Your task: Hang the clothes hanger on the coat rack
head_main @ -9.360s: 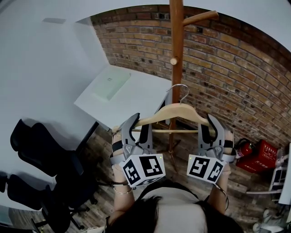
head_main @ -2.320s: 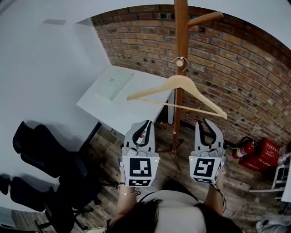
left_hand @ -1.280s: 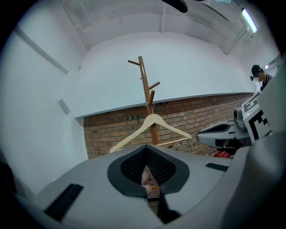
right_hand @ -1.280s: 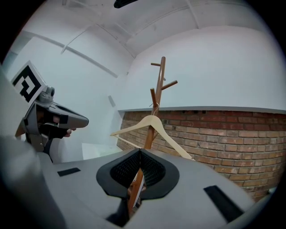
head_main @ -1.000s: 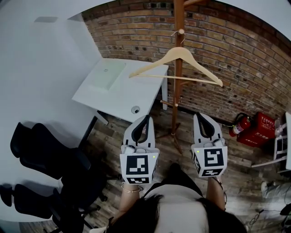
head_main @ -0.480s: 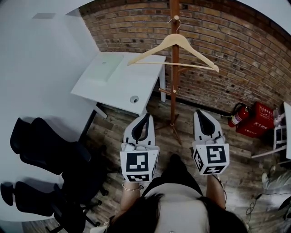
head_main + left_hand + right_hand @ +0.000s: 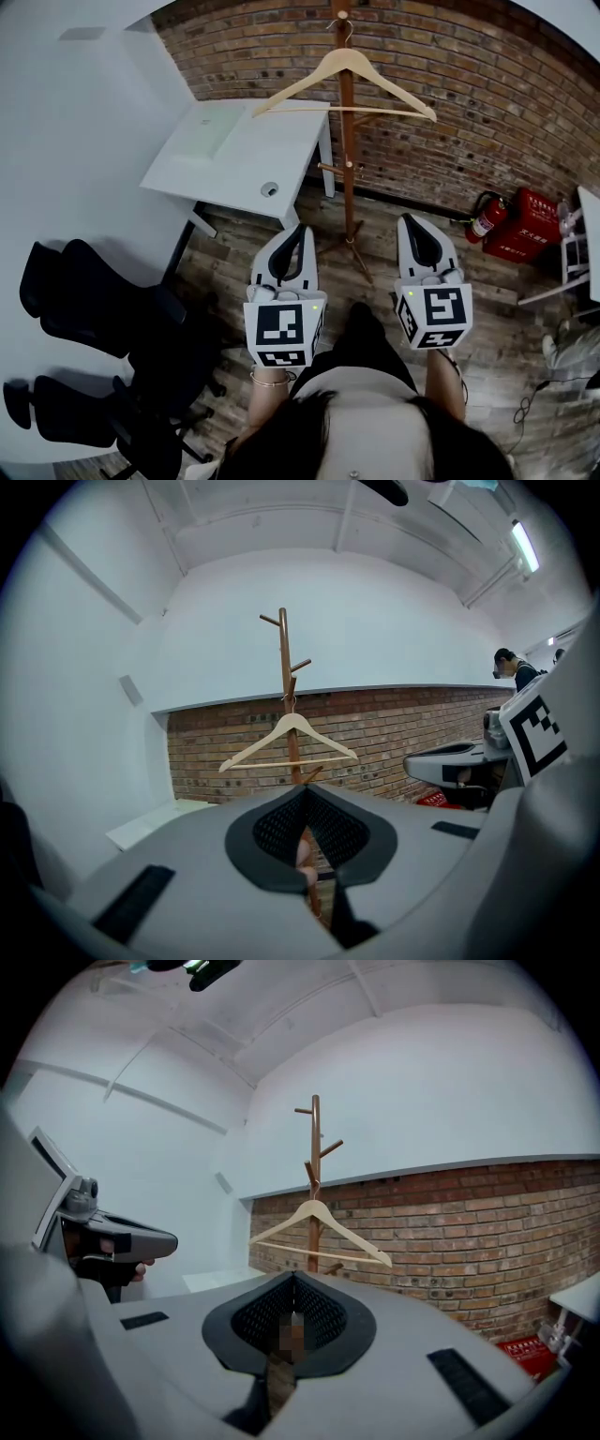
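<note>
Head view, biggest first: brick wall (image 7: 487, 103) across the back, white counter (image 7: 234, 159) at left, one corner near the rack (image 7: 348, 187). Hanger (image 7: 342, 80) up on the rack, hooked at a peg high on the pole, touching neither gripper. Looks like a finished job. Left gripper (image 7: 297, 230) and right gripper (image 7: 411, 221) well short of it, both pinched closed on nothing, aimed level at the rack, probably with nothing left to carry. Open floor ahead for backing off; chairs (image 7: 94, 309) crowding the left edge, extinguisher (image 7: 483, 223) off right.
</note>
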Demonstrator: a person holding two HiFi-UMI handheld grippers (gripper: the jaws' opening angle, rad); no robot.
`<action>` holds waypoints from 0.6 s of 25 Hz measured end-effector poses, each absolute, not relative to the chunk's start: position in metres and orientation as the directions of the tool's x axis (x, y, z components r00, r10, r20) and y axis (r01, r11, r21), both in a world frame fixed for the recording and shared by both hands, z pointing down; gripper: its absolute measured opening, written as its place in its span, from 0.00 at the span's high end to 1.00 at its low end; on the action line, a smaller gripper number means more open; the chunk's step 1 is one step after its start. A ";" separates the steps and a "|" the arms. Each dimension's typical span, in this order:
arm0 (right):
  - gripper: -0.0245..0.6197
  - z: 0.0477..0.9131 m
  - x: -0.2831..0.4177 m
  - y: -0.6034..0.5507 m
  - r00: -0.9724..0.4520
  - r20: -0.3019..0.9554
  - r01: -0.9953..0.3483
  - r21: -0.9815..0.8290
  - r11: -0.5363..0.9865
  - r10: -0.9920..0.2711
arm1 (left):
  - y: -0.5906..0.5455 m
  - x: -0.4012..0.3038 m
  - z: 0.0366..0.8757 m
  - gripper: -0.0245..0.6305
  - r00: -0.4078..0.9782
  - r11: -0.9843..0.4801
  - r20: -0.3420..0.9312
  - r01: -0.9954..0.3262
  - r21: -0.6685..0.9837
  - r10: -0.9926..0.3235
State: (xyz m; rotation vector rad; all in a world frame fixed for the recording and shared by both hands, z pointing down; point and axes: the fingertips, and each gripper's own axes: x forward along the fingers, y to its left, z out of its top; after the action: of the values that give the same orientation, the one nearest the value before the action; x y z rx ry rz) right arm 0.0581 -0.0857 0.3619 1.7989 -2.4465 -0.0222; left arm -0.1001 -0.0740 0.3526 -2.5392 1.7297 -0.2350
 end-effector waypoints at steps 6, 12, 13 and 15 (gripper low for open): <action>0.90 0.360 0.056 -0.075 -0.295 0.062 -0.951 0.075 0.299 -0.954 | -0.065 -0.102 0.354 0.95 0.362 -0.371 0.090 -0.921 -0.121 -0.928; 0.90 0.360 0.054 -0.073 -0.291 0.056 -0.952 0.079 0.295 -0.955 | -0.063 -0.104 0.355 0.95 0.370 -0.379 0.094 -0.918 -0.116 -0.924; 0.90 0.359 0.054 -0.073 -0.291 0.056 -0.952 0.081 0.295 -0.955 | -0.062 -0.105 0.355 0.95 0.370 -0.380 0.097 -0.918 -0.117 -0.924; 0.90 0.359 0.053 -0.073 -0.290 0.058 -0.952 0.085 0.295 -0.955 | -0.062 -0.105 0.356 0.95 0.370 -0.380 0.100 -0.917 -0.117 -0.924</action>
State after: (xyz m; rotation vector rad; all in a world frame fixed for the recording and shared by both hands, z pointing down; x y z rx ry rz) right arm 0.0528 -0.0729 0.3593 1.8095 -2.4478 -0.0526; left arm -0.1051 -0.0620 0.3562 -2.5653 1.7246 -0.2309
